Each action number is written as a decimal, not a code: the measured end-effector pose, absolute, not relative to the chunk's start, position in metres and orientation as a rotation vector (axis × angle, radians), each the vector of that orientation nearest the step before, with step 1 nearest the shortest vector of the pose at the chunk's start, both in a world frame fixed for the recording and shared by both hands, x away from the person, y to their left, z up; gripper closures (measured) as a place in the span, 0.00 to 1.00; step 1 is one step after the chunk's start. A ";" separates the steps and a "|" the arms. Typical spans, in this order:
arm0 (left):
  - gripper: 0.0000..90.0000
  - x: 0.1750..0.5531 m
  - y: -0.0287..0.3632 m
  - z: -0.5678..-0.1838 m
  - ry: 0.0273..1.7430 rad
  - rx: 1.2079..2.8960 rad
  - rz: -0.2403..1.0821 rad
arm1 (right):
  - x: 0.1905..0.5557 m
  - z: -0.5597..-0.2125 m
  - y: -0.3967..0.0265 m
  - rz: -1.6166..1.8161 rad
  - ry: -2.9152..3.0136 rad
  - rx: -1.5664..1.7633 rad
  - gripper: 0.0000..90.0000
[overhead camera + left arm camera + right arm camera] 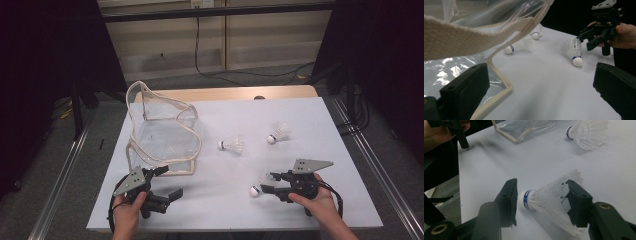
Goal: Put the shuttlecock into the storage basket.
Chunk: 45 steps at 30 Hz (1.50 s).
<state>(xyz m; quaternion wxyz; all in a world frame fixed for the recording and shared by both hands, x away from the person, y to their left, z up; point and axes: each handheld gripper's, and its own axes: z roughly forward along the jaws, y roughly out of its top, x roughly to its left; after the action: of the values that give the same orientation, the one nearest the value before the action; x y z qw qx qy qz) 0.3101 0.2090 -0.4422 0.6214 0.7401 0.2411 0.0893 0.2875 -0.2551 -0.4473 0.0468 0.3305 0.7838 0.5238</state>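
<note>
The right tool (541, 200) is closing around a white feathered shuttlecock (551, 201) near the tabletop's (280, 210) front edge, two more are lying mid-tabletop, none yet inside the clear plastic bag (162, 132), while the left tool (165, 182) is waiting open, empty, beside it.

- Table (225, 205): bears all items.
- Clear bag (162, 132): left half, standing open.
- Two shuttlecocks (231, 145) (278, 133): lying right of bag, centre.
- Third shuttlecock (261, 184): near front edge, between right gripper (266, 183) jaws.
- Left gripper (167, 182): front of bag.
</note>
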 end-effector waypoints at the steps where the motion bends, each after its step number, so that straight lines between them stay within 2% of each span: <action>1: 0.01 0.310 0.209 -0.442 0.555 1.697 0.205 | 0.287 -0.447 -0.255 1.607 2.396 1.009 0.57; 16: 0.01 0.310 0.209 -0.442 0.546 1.706 0.208 | 0.284 -0.455 -0.248 1.573 2.521 0.951 0.82; 31: 0.01 0.309 0.208 -0.442 0.545 1.713 0.206 | 0.285 -0.455 -0.248 1.572 2.539 0.941 0.95; 45: 0.01 0.309 0.208 -0.441 0.544 1.705 0.209 | 0.282 -0.454 -0.246 1.558 2.557 0.911 0.98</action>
<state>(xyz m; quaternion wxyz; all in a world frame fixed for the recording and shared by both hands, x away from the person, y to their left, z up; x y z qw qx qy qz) 0.3090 0.2084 -0.4406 0.6209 0.7417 0.2367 0.0908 0.2822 -0.2462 -0.4539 0.0061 0.2912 0.8169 0.4978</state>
